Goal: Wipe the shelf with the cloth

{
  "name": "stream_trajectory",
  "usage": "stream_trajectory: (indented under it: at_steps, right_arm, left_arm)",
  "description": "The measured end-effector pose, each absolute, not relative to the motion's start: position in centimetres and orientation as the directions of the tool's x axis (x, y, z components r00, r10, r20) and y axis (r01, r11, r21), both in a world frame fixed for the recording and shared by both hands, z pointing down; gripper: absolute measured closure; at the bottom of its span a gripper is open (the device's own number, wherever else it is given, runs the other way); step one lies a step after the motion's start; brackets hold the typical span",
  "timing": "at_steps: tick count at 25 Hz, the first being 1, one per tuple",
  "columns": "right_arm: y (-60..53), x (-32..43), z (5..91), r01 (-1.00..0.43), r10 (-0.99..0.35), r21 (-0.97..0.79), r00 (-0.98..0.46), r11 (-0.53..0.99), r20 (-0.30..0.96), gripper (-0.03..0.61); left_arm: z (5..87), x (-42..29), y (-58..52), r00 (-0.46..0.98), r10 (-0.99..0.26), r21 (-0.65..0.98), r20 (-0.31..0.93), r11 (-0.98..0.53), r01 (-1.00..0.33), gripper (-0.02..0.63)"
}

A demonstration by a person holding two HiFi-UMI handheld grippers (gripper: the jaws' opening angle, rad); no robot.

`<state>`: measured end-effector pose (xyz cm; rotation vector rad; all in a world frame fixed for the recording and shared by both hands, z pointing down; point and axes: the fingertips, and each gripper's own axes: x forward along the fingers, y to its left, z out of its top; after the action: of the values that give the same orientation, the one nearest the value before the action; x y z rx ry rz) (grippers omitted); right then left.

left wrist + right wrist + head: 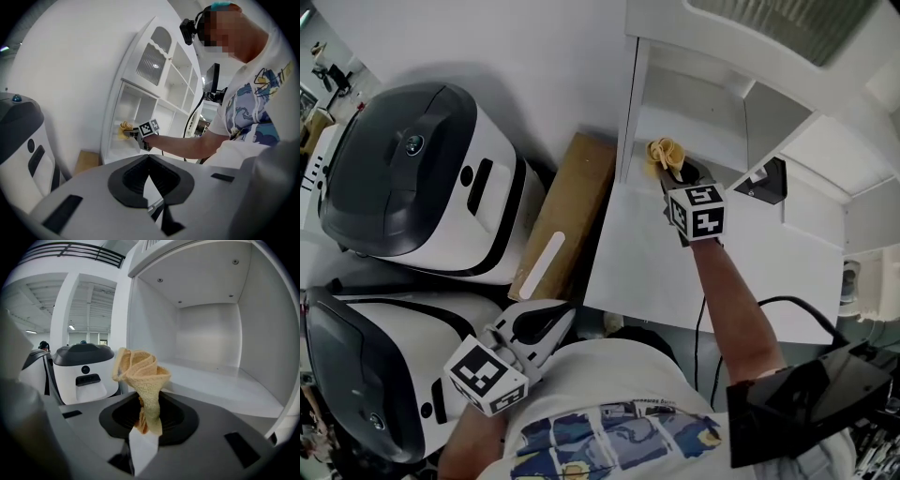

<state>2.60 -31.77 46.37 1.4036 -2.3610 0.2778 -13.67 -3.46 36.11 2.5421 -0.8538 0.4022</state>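
A crumpled yellow cloth (140, 376) sticks up out of my right gripper (147, 416), which is shut on it. This gripper (670, 173) is held at the mouth of the bottom left compartment of the white shelf unit (694, 122), and the cloth (666, 152) hangs just above the shelf board (220, 380) without clearly touching it. My left gripper (561, 321) is low by the person's body, away from the shelf, shut with nothing in it. The left gripper view shows the shelf unit (140, 108), the cloth (124, 127) and the right gripper (140, 133) from afar.
Two white and dark grey machines (412, 178) (356, 375) stand to the left of the shelf unit. A brown cardboard box (567, 211) lies between them and the cabinet side. A black cable (769, 305) and a black device (806, 394) are at the lower right.
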Motion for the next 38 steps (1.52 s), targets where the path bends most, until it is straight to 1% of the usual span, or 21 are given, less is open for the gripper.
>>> stream_trajectory:
  at_steps: [8,12,18,22,31,38]
  right_arm:
    - [-32.8,-0.5,47.5,-0.855,-0.788,0.011,-0.473,0.519,0.393,0.462]
    - [-32.5,-0.1,50.1,-0.857,-0.781,0.031,-0.453,0.514,0.429,0.463]
    - [-34.4,2.7,55.4,-0.907,-0.789,0.006,-0.363,0.421,0.496,0.462]
    - [-36.9,4.0,57.9,-0.937,-0.798,-0.015,-0.306,0.350,0.518,0.463]
    - [-42.2,1.4,60.8,-0.951,-0.792,-0.053,-0.284,0.304,0.540,0.463]
    - [-43.3,4.6,63.0,-0.974,-0.785,-0.020,-0.192,0.224,0.589,0.463]
  left_arm:
    - [36.5,-15.6,-4.0,0.739,-0.531,0.306,0.415,-0.683,-0.663,0.601]
    - [36.7,-16.1,-4.3,0.733,-0.533,0.312,0.422,-0.674,-0.669,0.601]
    - [37.2,-16.2,-5.0,0.734,-0.523,0.324,0.432,-0.670,-0.668,0.601]
    - [37.5,-15.9,-5.5,0.734,-0.514,0.326,0.444,-0.670,-0.667,0.601]
    - [37.7,-17.0,-6.1,0.695,-0.537,0.308,0.479,-0.638,-0.706,0.601]
    - [38.0,-17.8,-6.7,0.682,-0.543,0.310,0.489,-0.623,-0.718,0.601]
